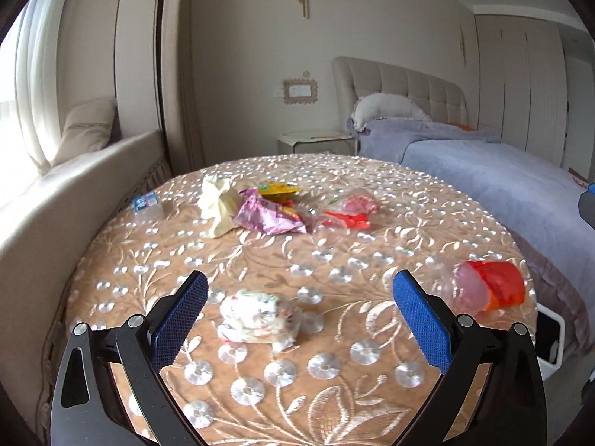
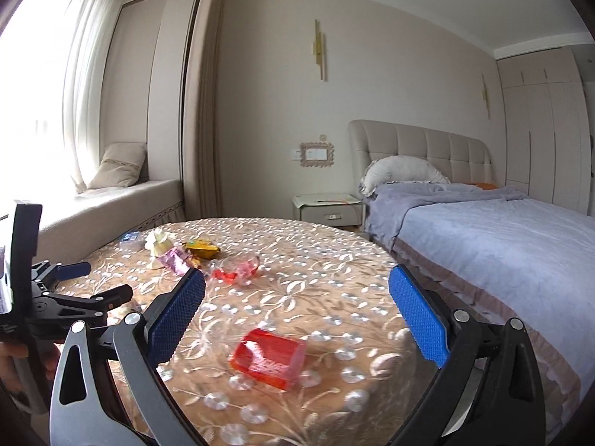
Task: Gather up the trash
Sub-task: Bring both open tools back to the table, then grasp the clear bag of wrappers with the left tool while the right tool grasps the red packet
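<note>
clear red-labelled cup (image 2: 268, 361) on its side, empty

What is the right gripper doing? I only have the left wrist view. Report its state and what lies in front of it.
Observer: The right gripper is open and empty. A red plastic cup lies on its side on the table, right between the fingers in the right wrist view.
Operator: Tell me how my left gripper looks from over there.
Observer: The left gripper is at the left of that view, over the table's window-side edge, and a hand grips its handle.
Operator: Describe the bedside table's front.
Observer: The bedside table shows one shut drawer.
</note>
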A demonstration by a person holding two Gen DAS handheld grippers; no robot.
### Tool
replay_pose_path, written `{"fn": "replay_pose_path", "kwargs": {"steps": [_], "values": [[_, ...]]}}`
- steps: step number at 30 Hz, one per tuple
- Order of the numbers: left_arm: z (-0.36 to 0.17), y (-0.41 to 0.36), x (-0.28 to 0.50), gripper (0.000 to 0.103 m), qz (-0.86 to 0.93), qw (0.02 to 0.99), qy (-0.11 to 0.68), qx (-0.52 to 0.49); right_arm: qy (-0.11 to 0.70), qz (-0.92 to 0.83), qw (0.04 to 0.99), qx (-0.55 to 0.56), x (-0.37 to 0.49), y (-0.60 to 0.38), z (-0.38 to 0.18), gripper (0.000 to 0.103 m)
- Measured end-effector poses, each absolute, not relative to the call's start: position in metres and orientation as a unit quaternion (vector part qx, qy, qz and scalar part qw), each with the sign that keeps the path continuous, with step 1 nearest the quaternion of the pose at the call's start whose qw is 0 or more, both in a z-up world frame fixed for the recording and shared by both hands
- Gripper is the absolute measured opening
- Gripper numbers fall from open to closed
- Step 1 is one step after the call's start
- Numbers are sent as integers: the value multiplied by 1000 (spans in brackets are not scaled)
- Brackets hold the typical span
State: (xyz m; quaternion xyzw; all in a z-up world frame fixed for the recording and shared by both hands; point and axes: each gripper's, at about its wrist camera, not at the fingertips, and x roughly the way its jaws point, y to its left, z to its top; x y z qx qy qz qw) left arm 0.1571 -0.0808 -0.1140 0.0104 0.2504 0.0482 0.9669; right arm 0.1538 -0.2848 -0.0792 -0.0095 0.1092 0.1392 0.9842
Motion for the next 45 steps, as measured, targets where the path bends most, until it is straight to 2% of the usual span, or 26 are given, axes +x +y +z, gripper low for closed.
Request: {"fn": "replay_pose_path", "kwargs": {"steps": [11,13,14,16,32,38,45], "values": [[-150,-43,197,98,16,942,335,-10,166,159,973,-25,182,-233,-100,98],[-152,-40,199,95,1,939,343,-23,169,159,972,-30,185,-228,-100,98],[-154,-41,201,89,-8,937,350,-22,171,159,972,-32,185,-227,-100,98],[-159,-45,205,53,-14,931,365,-12,174,161,971,-33,187,-226,-101,98],[-117,-109,189,51,-58,948,314,14,218,195,955,-48,183,-269,-138,98],[-115,-121,186,51,-46,948,315,32,250,257,932,-48,189,-266,-157,98],[-111,-117,184,51,-38,949,311,37,274,339,899,-45,201,-245,-155,98]]}}
